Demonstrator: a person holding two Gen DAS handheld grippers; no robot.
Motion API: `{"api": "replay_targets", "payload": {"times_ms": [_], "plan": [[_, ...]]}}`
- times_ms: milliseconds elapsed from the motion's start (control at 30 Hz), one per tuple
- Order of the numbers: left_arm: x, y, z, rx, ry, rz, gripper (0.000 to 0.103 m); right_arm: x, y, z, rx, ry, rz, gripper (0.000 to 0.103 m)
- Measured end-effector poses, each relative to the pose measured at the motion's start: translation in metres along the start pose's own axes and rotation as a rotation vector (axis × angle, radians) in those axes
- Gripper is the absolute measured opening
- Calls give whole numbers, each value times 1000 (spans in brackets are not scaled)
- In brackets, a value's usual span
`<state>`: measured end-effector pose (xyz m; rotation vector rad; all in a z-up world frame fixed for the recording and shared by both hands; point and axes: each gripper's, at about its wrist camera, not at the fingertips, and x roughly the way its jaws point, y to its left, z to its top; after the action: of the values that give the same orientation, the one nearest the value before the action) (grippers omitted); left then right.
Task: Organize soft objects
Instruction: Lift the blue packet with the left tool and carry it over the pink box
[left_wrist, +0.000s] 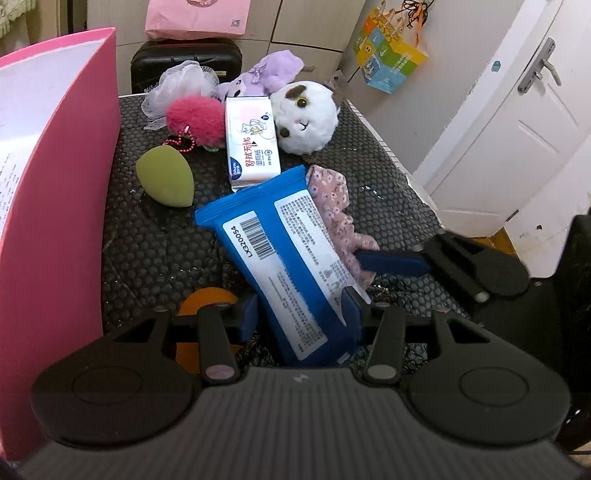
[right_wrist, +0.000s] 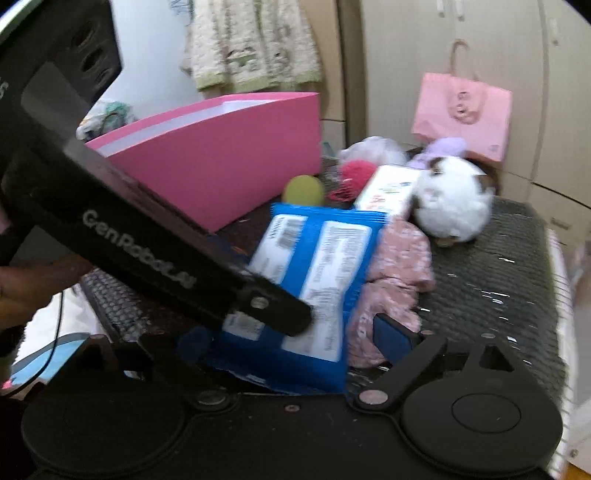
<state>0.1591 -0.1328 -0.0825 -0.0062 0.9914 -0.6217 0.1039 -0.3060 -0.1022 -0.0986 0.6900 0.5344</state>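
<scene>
The left gripper is clamped on the near end of a blue wipes pack, its blue pads pressing both long sides; the pack's lowest corner is hidden behind the gripper body. The pack points up and away, label side showing, its far end overlapping a white wipes pack near the middle of the dark bubble-textured mat.

The right gripper stands wide apart and grips nothing — one blue finger lies against the pink floral cloth just right of the blue pack. In the right wrist view its other finger is mostly hidden behind the left gripper's black arm, and that whole view is blurred.

An orange round thing under the left gripper is largely covered. Toward the mat's far edge lie a green sponge, a red pompom, a white mesh puff, a purple plush partly hidden, and a white plush head. A pink box stands along the left edge, cut off by the frame.
</scene>
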Motion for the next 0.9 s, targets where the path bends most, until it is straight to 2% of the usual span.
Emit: {"api": "replay_targets", "payload": {"times_ms": [100, 200, 267, 333, 467, 567, 700, 800, 900], "plan": [[0, 2, 1, -1, -1, 1, 46, -15, -5, 1, 30, -40, -2, 95], [0, 2, 0, -6, -3, -1, 46, -25, -6, 4, 28, -87, 68, 93], [0, 2, 1, -7, -2, 1, 46, -25, -4, 7, 16, -87, 116, 87], [0, 2, 1, -5, -1, 5, 46, -16, 0, 11, 15, -58, 135, 86], [1, 1, 2, -4, -1, 13, 46, 1, 1, 13, 32, -5, 81, 87], [2, -2, 1, -2, 0, 20, 47, 11, -1, 10, 54, 33, 72, 90], [6, -13, -4, 30, -12, 49, 50, 14, 6, 3, 7, 11, 37, 89], [6, -21, -9, 52, -43, 78, 51, 15, 14, 0, -15, -19, -27, 74], [2, -21, -10, 53, -52, 49, 51, 7, 15, 1, 4, -39, -42, 66]]}}
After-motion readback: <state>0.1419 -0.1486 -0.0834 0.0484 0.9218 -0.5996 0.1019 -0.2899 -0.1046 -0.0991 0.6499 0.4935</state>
